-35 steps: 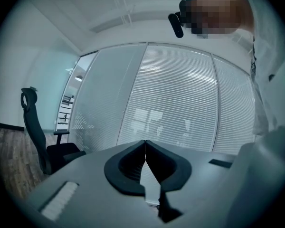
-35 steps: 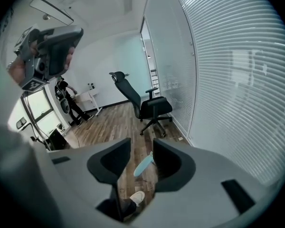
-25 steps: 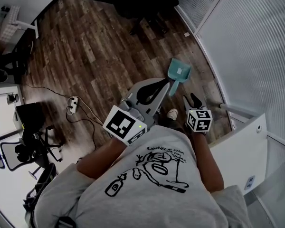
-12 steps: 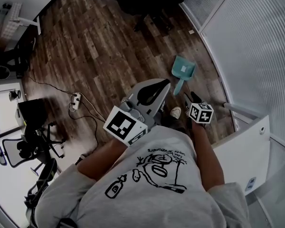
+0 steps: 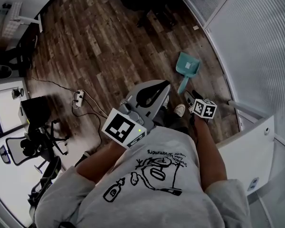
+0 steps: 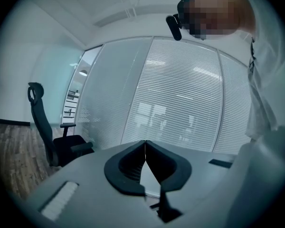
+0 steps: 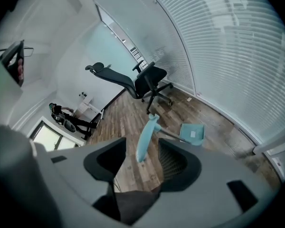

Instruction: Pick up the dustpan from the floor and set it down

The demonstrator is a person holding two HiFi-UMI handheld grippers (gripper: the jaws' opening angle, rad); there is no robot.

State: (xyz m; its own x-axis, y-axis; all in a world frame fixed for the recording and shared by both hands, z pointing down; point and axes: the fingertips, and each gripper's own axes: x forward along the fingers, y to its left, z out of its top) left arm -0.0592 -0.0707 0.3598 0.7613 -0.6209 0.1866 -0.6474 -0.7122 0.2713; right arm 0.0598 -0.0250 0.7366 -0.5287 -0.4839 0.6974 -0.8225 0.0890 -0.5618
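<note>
A teal dustpan [image 5: 187,64] lies on the wood floor near the glass wall, its long handle [image 5: 183,85] pointing back toward me. My right gripper [image 5: 188,95] hangs just at the handle's end. In the right gripper view the teal handle [image 7: 145,137] stands between the jaws of the right gripper [image 7: 142,152] with gaps on both sides, and the pan [image 7: 193,133] lies beyond. Those jaws have just been opening and are open. My left gripper [image 5: 164,84] is held level in front of my chest; in its own view the left gripper [image 6: 145,144] is shut on nothing.
A glass wall with blinds [image 5: 256,42] runs along the right. A black office chair [image 7: 147,82] stands beyond the dustpan. A power strip with cables [image 5: 78,97] lies at the left, a white cabinet [image 5: 249,146] at my right, and my shoe [image 5: 180,110] below the handle.
My right gripper has sunk toward the floor and come up to the end of the dustpan's handle. The left gripper has barely moved. The dustpan lies where it was.
</note>
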